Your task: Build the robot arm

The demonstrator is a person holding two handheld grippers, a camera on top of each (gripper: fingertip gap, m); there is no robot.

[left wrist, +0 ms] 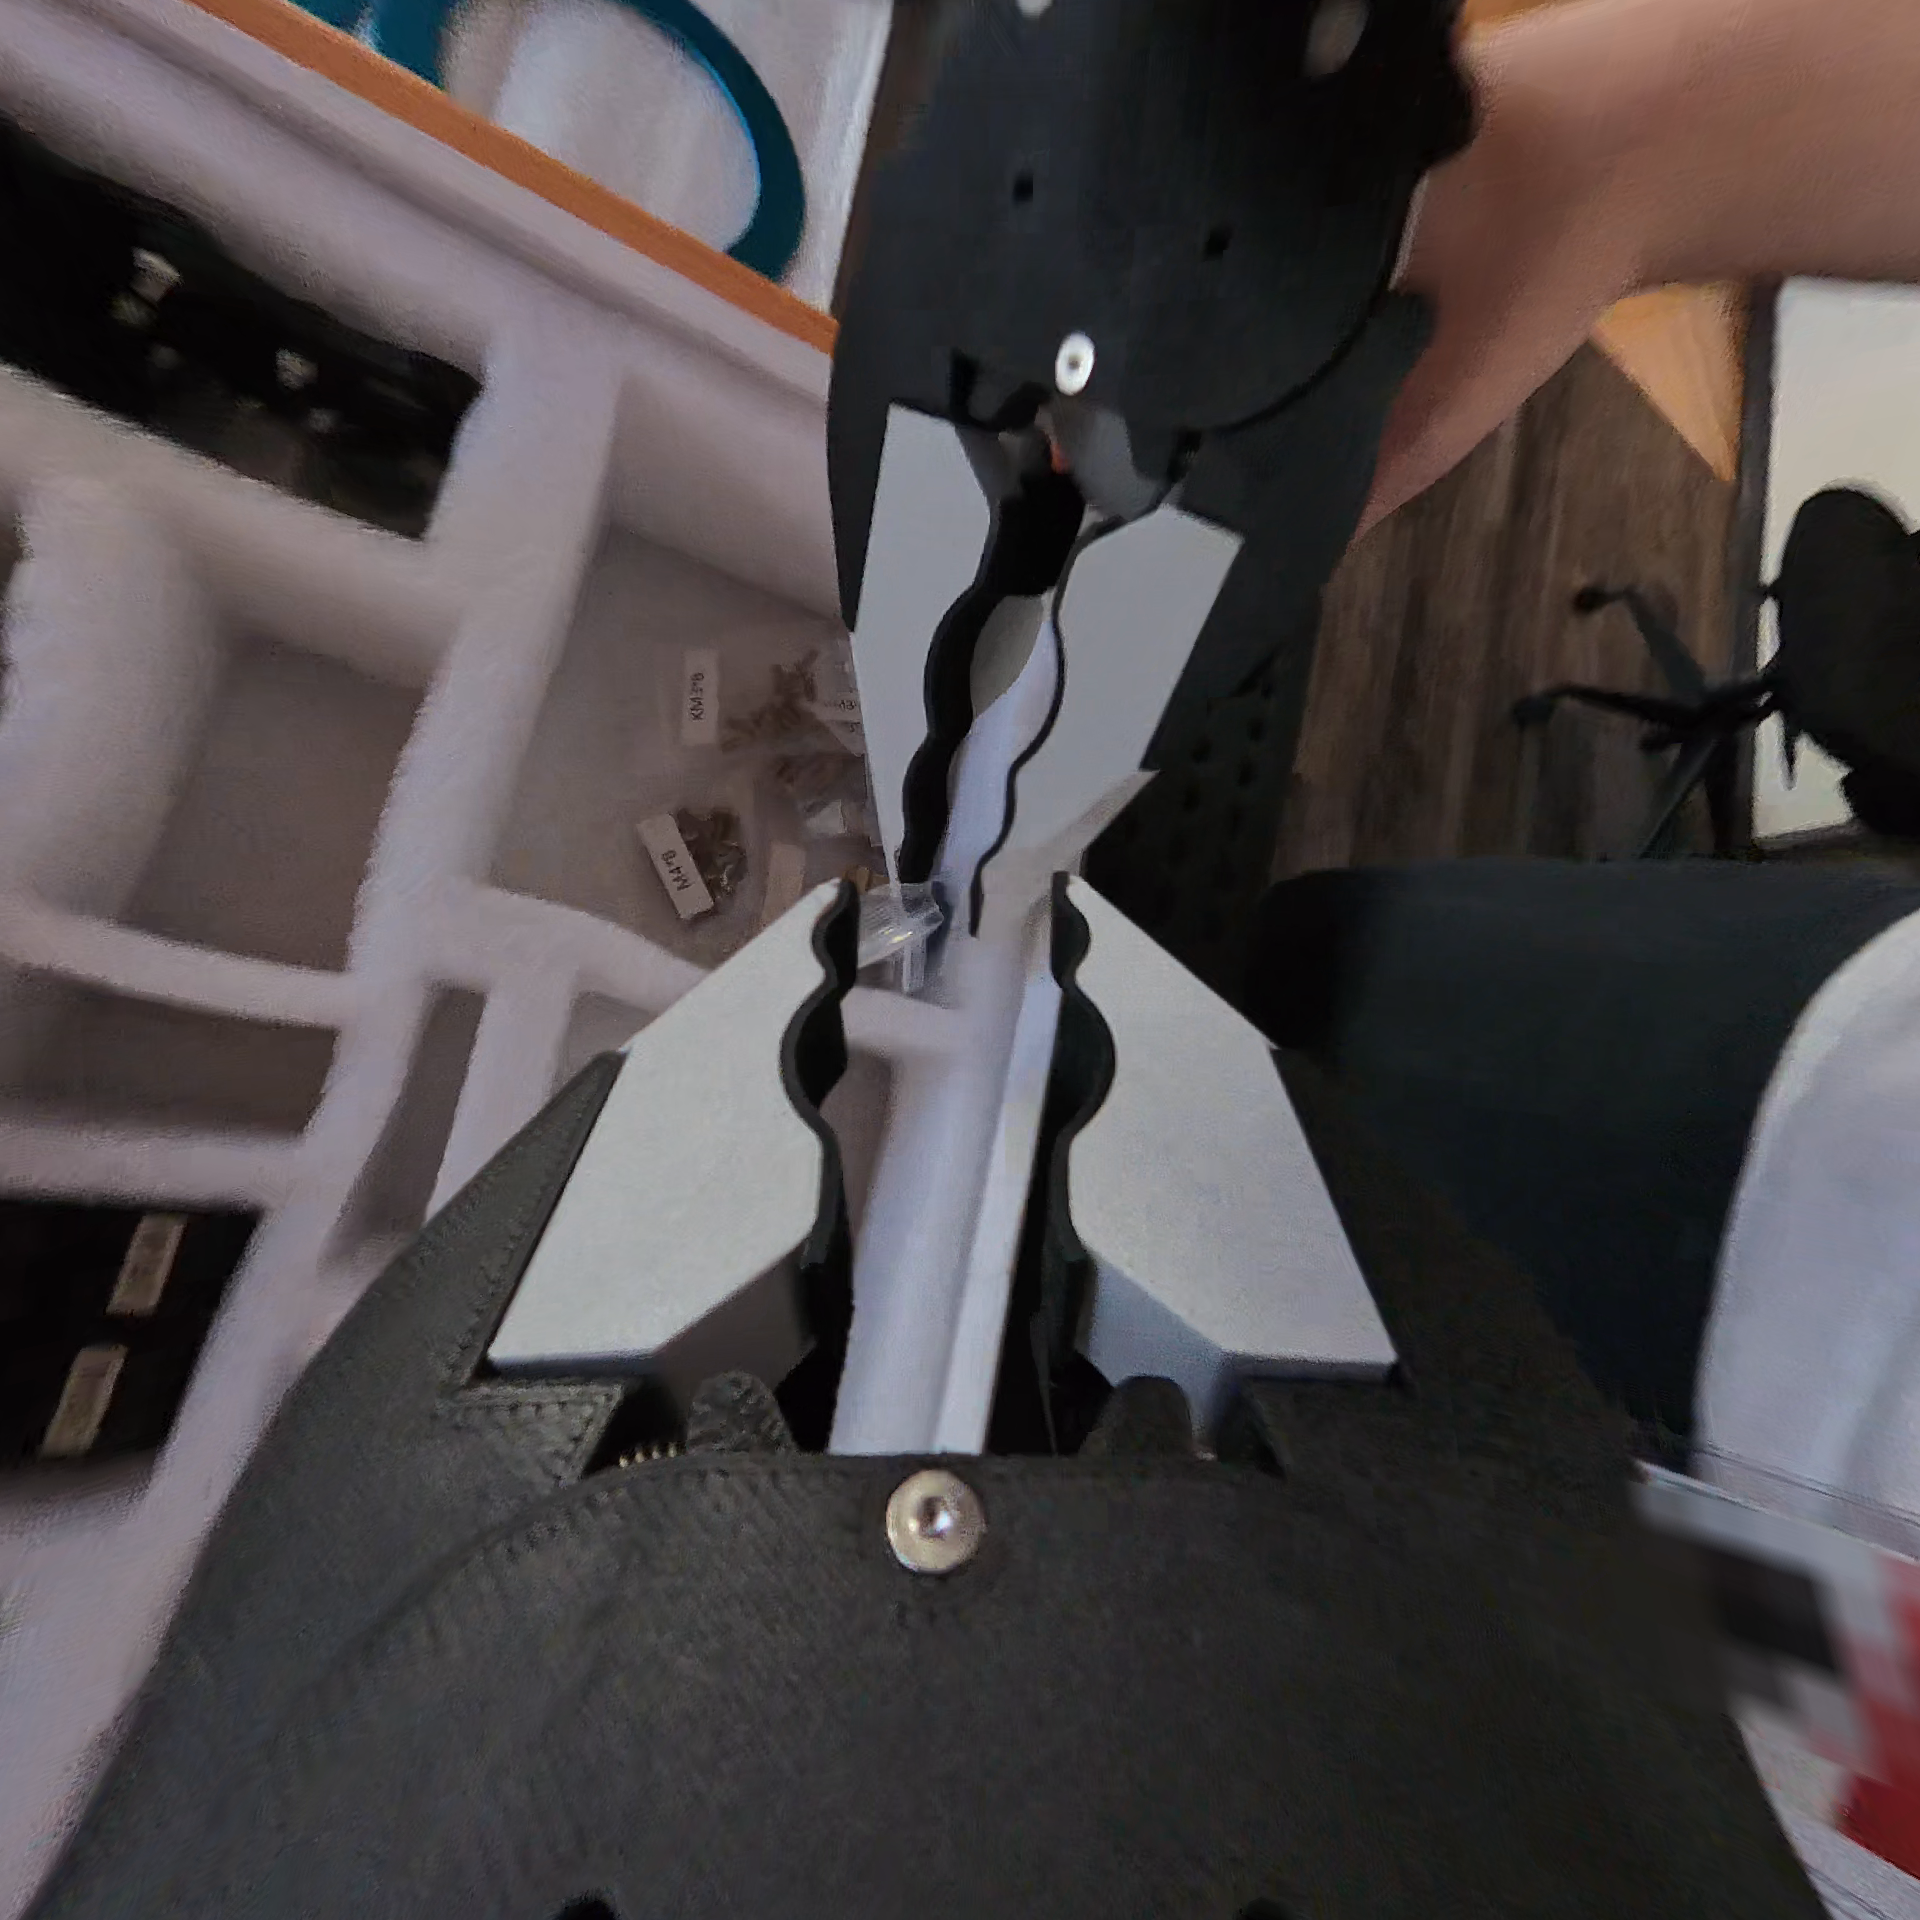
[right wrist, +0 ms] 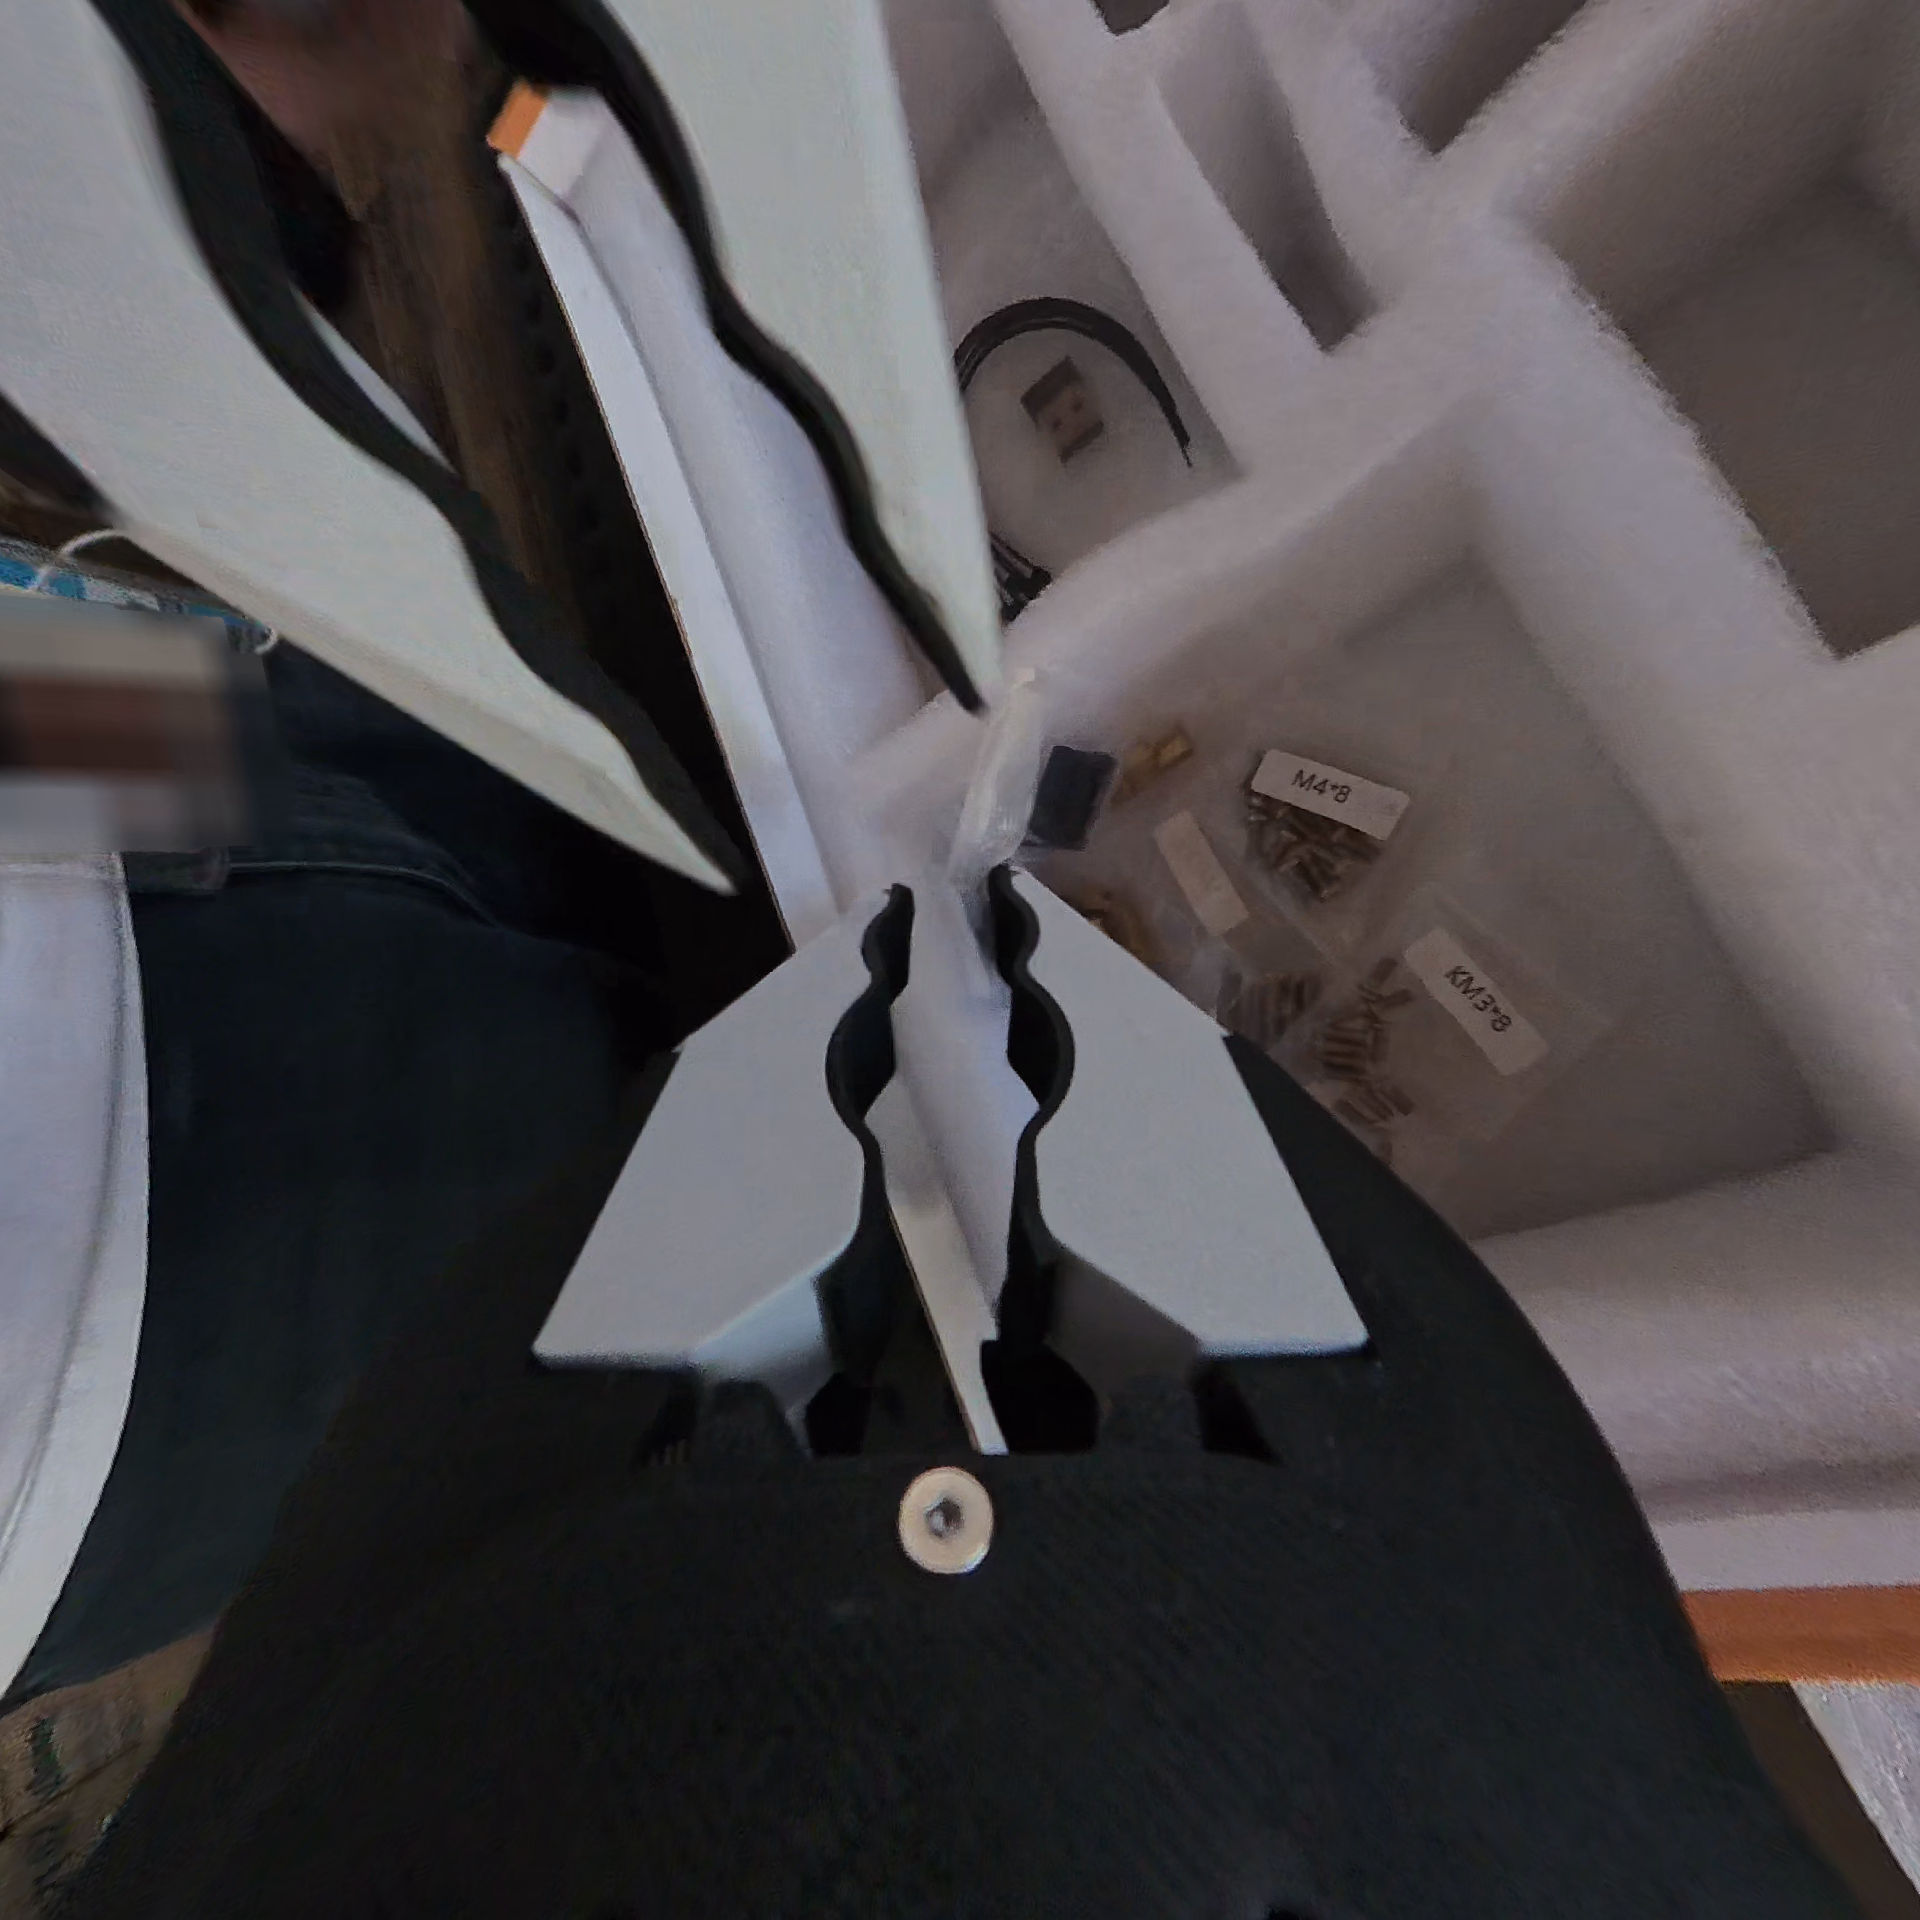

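A thin white box wall (left wrist: 935, 1195) runs between the fingers of both grippers. My left gripper (left wrist: 945, 883) sits astride it, jaws apart with dark gaps beside the wall. My right gripper (left wrist: 942, 902) comes from the opposite side, tip to tip with the left, its jaws closed narrowly on the same wall (right wrist: 945, 1091). In the right wrist view my right gripper (right wrist: 948, 888) is at the bottom and my left gripper (right wrist: 852, 795) at upper left. A small clear plastic bag (right wrist: 1003, 790) holding a black part lies at the fingertips, against the wall's edge; it also shows in the left wrist view (left wrist: 899, 925).
White foam insert (right wrist: 1299, 540) with several compartments fills the box. One holds labelled bags of small screws (right wrist: 1309, 842), another a black cable (right wrist: 1070, 322). A person's hand (left wrist: 1610, 156) holds the right gripper. Their dark trousers (left wrist: 1507, 1039) are close by. An office chair (left wrist: 1829, 644) stands behind. My hands' fingertips stand some 5 cm from each other.
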